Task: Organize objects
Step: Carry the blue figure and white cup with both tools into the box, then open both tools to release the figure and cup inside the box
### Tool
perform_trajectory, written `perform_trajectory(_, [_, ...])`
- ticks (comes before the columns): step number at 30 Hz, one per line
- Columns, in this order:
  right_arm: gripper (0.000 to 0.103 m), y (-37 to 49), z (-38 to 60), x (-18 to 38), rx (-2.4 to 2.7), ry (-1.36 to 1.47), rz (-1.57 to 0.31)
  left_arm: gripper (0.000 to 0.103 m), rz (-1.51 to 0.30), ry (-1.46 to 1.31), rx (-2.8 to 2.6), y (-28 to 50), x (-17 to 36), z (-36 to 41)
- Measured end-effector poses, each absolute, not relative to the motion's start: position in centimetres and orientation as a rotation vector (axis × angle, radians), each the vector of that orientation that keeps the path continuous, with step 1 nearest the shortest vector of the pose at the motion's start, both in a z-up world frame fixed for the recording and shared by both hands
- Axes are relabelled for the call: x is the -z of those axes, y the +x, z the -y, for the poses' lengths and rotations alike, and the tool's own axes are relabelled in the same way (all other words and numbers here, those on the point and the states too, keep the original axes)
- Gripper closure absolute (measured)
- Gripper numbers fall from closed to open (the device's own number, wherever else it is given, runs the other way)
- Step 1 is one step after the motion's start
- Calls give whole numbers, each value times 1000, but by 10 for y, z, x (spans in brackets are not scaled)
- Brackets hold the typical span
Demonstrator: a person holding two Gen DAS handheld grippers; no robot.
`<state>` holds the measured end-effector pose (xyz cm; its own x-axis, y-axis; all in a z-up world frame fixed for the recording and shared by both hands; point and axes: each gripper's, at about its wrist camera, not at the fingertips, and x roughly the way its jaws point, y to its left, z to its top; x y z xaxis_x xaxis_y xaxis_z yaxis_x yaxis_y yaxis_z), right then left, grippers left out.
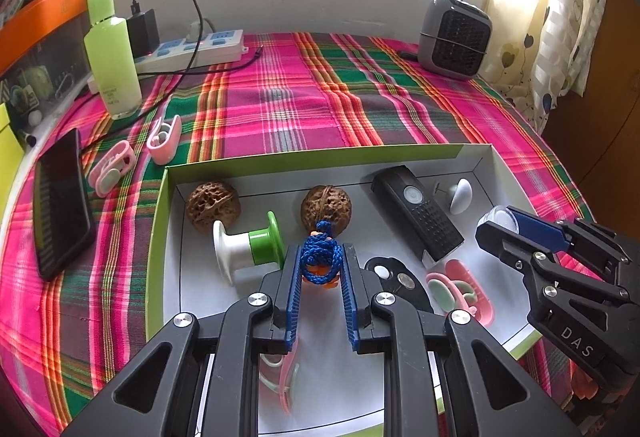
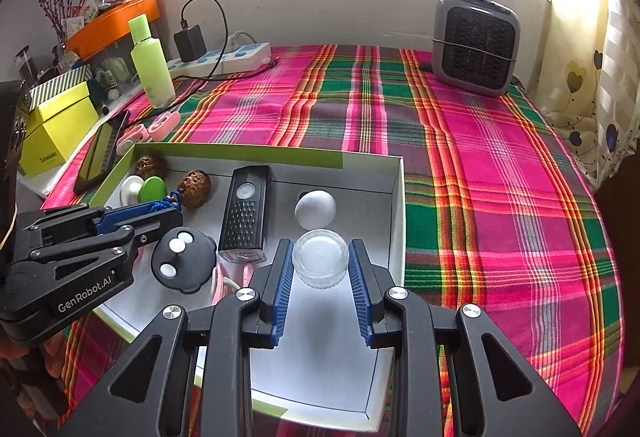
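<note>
- We clamp a blue cord knot [image 1: 320, 257] in our left gripper [image 1: 320, 269] and a clear jar [image 2: 320, 257] in our right gripper [image 2: 320, 261].
- The box [image 1: 320, 153] is mostly filled; pink clips [image 1: 162, 139] wait at ten o'clock.

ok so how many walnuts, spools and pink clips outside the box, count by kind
walnuts: 2
spools: 1
pink clips outside the box: 2
total: 5
</note>
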<state>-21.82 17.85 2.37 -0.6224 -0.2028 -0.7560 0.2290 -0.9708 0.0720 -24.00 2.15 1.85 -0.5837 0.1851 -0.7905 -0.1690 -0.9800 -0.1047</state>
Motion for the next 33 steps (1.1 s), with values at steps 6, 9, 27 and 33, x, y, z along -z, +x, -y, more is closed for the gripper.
perform_trajectory(6, [74,-219,-175,-22,2620,1217,-52,86,22,-1322,-2634,-240,-18,-22])
perform_trajectory(9, [74,-220,-174,-22,2619,1218,-50,86,22,-1324,-2634,-240,-18,-22])
perform_trajectory(27, [74,-221,-171,-18,2616,1212,-76,82,29,-1334,-2625,-241,-15,-21])
perform_trajectory(33, [74,-220,-170,-18,2617,1214,-90,78,27,-1333,-2627,-241,-15,-22])
